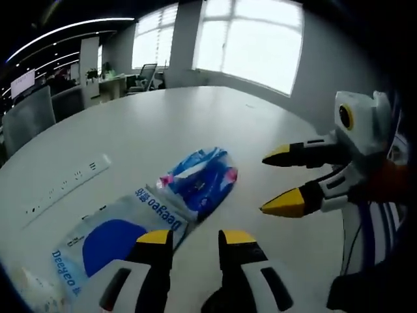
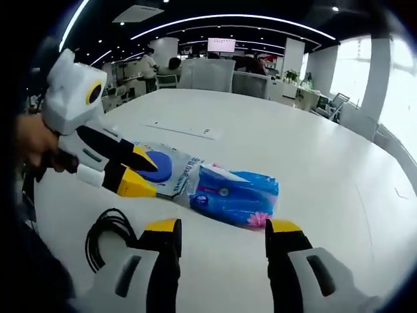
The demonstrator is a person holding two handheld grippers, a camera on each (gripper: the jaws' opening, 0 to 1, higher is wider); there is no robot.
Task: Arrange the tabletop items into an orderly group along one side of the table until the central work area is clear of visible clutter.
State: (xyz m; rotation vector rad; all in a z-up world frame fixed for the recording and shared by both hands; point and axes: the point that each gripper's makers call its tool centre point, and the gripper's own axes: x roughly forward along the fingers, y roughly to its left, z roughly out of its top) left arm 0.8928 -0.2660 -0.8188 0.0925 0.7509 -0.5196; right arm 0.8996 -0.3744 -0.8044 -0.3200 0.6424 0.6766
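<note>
A blue tissue pack (image 1: 199,179) (image 2: 234,192) lies on the white table (image 1: 163,124) (image 2: 313,150). A white packet with a blue disc and "Deeyeo" lettering (image 1: 111,238) (image 2: 166,166) touches one end of it. My left gripper (image 1: 197,240) (image 2: 143,173) is open, hovering beside the white packet with nothing between its fingers. My right gripper (image 2: 223,228) (image 1: 277,182) is open too, wide, a little short of the tissue pack and holding nothing. A hand grips the left gripper's body in the right gripper view.
A flat white power strip (image 1: 65,182) (image 2: 182,128) lies farther out on the table. A coiled black cable (image 2: 107,235) rests near the table edge by my right gripper. Office chairs (image 2: 212,75) and desks stand beyond the table, with windows (image 1: 251,39) behind.
</note>
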